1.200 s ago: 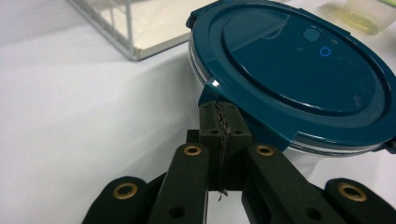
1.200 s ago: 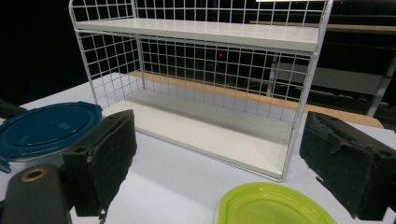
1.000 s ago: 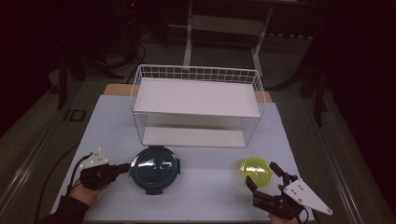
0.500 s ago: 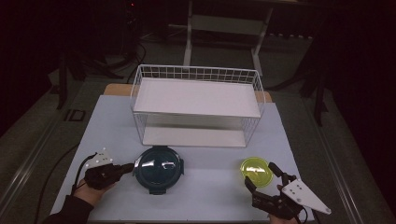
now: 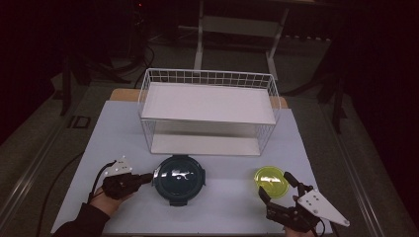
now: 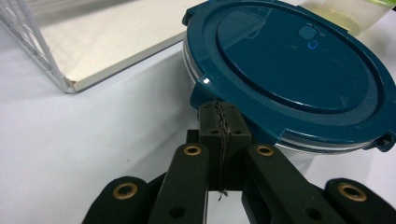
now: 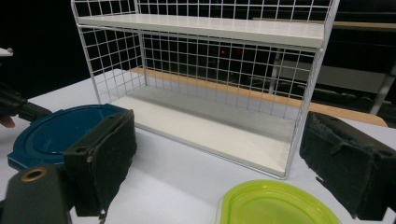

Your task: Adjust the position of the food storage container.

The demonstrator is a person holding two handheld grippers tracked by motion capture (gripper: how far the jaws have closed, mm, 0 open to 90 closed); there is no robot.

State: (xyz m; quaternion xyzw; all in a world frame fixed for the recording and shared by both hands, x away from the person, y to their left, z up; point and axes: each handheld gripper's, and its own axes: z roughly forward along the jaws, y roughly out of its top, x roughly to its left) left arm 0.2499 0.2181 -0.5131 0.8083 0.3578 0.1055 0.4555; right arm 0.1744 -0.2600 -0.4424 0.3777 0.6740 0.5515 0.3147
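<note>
On the near left of the counter (image 5: 99, 138), the left gripper (image 5: 148, 177) has its fingers (image 6: 219, 123) pressed together, tips at the left rim of the dark blue lidded container (image 5: 178, 178). The right gripper (image 5: 278, 188) holds its fingers spread just near of the yellow-green lidded container (image 5: 271, 180).

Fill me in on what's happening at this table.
A person holds a gripper in each hand. The left gripper, jaws shut, has its tip at the rim of the dark blue lidded container. The right gripper, jaws open, sits just behind the yellow-green lidded container. A white wire shelf rack stands behind them with nothing on it.
</note>
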